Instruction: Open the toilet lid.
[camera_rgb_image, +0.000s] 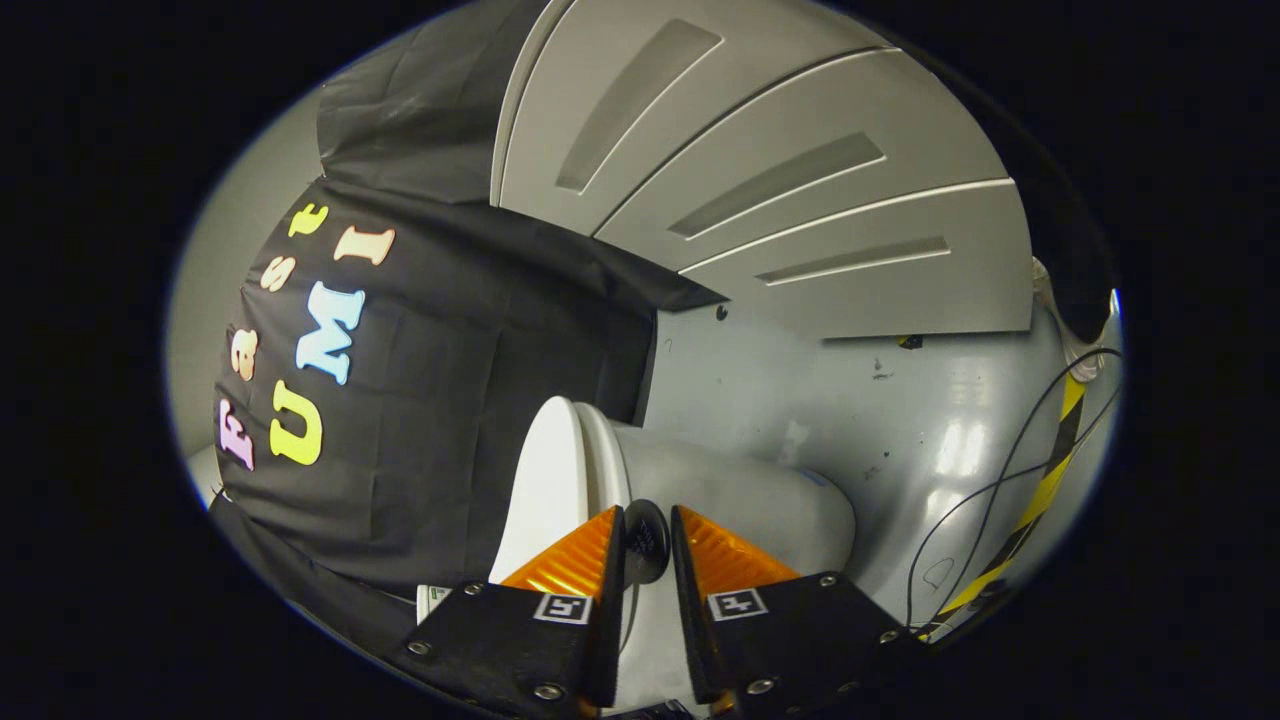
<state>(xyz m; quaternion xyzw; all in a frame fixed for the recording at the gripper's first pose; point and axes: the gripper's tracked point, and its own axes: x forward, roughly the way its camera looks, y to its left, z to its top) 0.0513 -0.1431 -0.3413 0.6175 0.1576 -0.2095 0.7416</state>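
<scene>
The view is rolled on its side, with the floor to the right. A white toilet lid (545, 480) lies flat against the seat rim (603, 455) on top of the pale bowl (740, 500). A small black round knob (647, 540) sits at the lid's near edge, in front of the bowl. My gripper (648, 530) has its two fingers on either side of this knob, nearly together and pressing on it. The near part of the bowl is hidden behind the finger mounts.
Black cloth (450, 420) hangs close behind the toilet. A grey floor (900, 420) runs beyond the bowl, with thin black cables (985, 495) and a yellow-black striped tape line (1045, 485) on it. Grey panelled cabinet doors (780, 180) stand farther back.
</scene>
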